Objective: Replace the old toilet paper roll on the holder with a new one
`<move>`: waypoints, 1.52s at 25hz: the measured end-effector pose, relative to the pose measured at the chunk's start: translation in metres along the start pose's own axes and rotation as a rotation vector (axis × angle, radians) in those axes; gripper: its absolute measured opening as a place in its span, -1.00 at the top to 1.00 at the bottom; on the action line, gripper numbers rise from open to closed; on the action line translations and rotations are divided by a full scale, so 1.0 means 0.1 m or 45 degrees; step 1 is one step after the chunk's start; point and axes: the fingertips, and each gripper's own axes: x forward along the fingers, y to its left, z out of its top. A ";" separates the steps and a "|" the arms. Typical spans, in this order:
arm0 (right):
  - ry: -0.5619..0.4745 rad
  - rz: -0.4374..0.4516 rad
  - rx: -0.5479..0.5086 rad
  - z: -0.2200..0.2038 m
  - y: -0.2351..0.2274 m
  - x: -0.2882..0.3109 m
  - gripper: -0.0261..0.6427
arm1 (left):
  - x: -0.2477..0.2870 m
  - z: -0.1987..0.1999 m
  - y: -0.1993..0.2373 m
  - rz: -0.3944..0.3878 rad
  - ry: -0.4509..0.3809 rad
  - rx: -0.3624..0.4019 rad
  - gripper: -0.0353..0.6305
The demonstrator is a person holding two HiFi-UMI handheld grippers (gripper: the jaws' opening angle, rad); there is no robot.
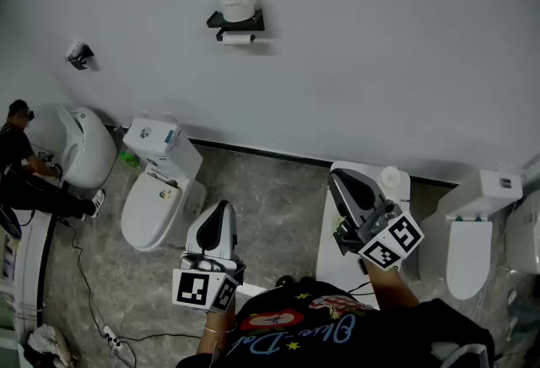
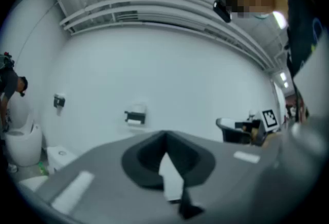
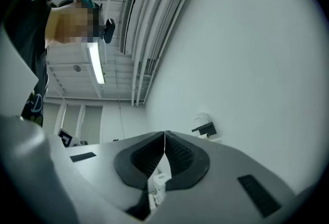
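Toilet paper roll (image 1: pixel 239 39), the smaller one, hung under the black wall holder (image 1: pixel 234 21), high on the white wall (image 1: pixel 380 54). A fuller roll (image 1: pixel 238 2) stood on the holder's top shelf. Neither gripper was close to them. The left gripper (image 1: pixel 223 208) was held low over the grey floor (image 1: pixel 270 214), its jaws pressed together with nothing between them. In the left gripper view the holder (image 2: pixel 134 116) showed far off, above and left of the closed tips. The right gripper (image 1: pixel 336 176) was also closed and empty, tilted upward, and in its view the holder (image 3: pixel 205 129) lay to the right of the tips. A white toilet (image 1: pixel 156 206) stood below the holder, left of the left gripper. A person (image 1: pixel 21 164) crouched by another toilet (image 1: pixel 84 147) at the far left.
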 end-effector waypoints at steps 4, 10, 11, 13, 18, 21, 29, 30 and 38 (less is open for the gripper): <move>0.055 -0.039 0.024 -0.15 -0.15 -0.12 0.89 | 0.08 -0.13 -0.13 -0.050 0.041 -0.041 0.89; 0.088 -0.094 0.011 -0.34 -0.46 0.13 0.89 | 0.55 -0.24 0.17 -0.098 0.028 -0.083 0.89; 0.092 -0.090 -0.006 -0.38 -0.49 0.23 0.89 | 0.66 -0.28 0.27 -0.103 0.026 -0.085 0.89; 0.089 -0.098 -0.050 -0.45 -0.55 0.46 0.89 | 0.90 -0.40 0.54 -0.119 0.047 -0.079 0.89; 0.035 -0.213 -0.171 -0.60 -0.86 1.30 0.89 | 1.86 -0.50 1.22 -0.296 -0.002 -0.126 0.89; -0.040 -0.309 -0.198 -0.65 -1.05 1.91 0.89 | 2.33 -0.41 1.73 -0.392 -0.014 -0.118 0.89; -0.066 -0.599 -0.211 -0.83 -1.60 2.99 0.89 | 3.25 -0.38 2.71 -0.570 0.047 -0.065 0.89; -0.070 -0.625 -0.195 -0.84 -1.64 3.06 0.89 | 3.30 -0.38 2.79 -0.573 0.048 -0.064 0.89; -0.004 -0.626 -0.271 -0.74 -1.81 3.43 0.89 | 3.58 -0.35 2.90 -0.578 0.027 -0.112 0.89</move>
